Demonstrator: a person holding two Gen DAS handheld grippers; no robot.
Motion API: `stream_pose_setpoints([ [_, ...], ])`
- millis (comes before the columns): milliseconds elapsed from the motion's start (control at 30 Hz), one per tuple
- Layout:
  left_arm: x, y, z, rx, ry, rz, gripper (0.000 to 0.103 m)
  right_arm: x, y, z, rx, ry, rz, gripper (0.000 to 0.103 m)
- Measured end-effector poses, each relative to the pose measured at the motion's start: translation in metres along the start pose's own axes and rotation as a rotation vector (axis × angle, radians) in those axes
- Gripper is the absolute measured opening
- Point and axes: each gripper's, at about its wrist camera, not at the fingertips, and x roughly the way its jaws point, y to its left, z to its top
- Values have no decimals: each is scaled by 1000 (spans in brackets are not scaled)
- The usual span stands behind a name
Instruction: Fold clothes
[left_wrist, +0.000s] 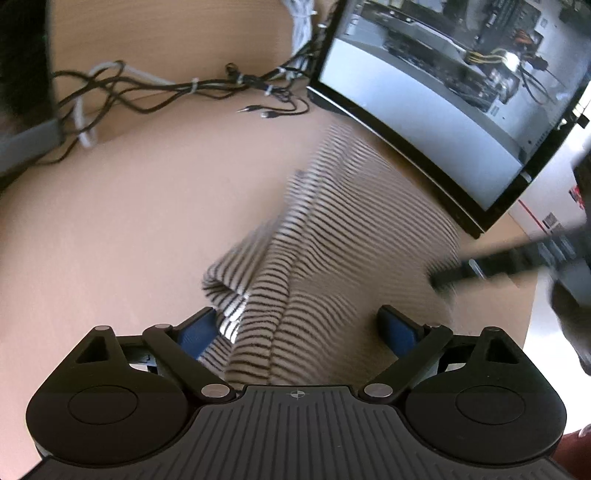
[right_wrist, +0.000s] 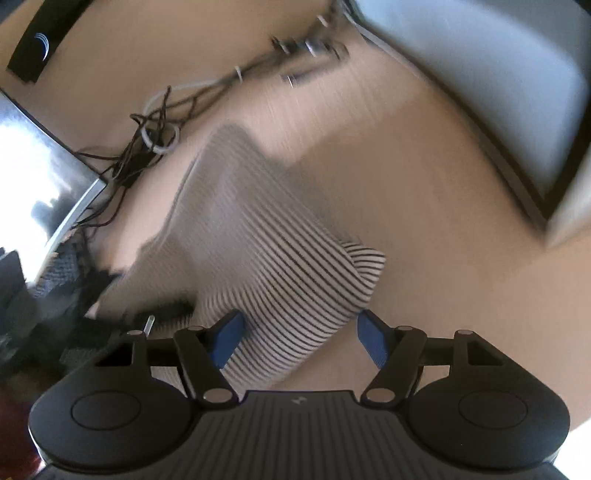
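A: Starting at the left, the left hand-held gripper (left_wrist: 297, 326) with its blue pads is standing wide open over the white jersey garment with thin black stripes (left_wrist: 321, 236). Cloth is running between the jaws, but neither pad is pinching it, so it is holding nothing.

B: And the garment itself?

A: It is lying on the pale wooden worktop (left_wrist: 122, 221), bunched into long ridges, with one doubled-over flap at its left edge. It is sitting between the tangle of black and white cables (left_wrist: 155, 86) and the black-framed computer case with the glass side (left_wrist: 436, 122).

B: The right side?

A: The right hand-held gripper (right_wrist: 299, 338) is also gaping, its blue pads either side of a rolled, striped edge and gripping nothing. The picture is smeared, so I am judging that it is moving.

B: So which fold is this?

A: I cannot say. Open jaws over rumpled cloth are fitting either a reach for an edge or a release after laying one over.

B: What matters for doing it well, then?

A: Whichever it is, I am thinking the ridges are the trouble: jersey is clinging to itself, so any crease made over them will be coming out crooked. Keeping both grippers level with one hem, and keeping cloth away from the cables, seems wise.
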Motion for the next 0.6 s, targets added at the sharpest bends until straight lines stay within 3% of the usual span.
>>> stream_pose_setpoints([
  [100,-7,-4,-7,-37,1,-41,95,15,17,34,-57,-51,-51,71],
  [200,-15,-18,-16,6,4,-99,95,23,33,50,-123,-98,-71,73],
  [300,-31,-22,-23,5,-20,-170,96,18,49,54,-230,-158,-89,77],
  [400,-47,-4,-24,-95,-81,-162,96,6,52,46,-283,-205,-97,87],
  [600,-35,-16,-26,-115,-69,-233,94,4,21,12,-176,-110,-69,88],
])
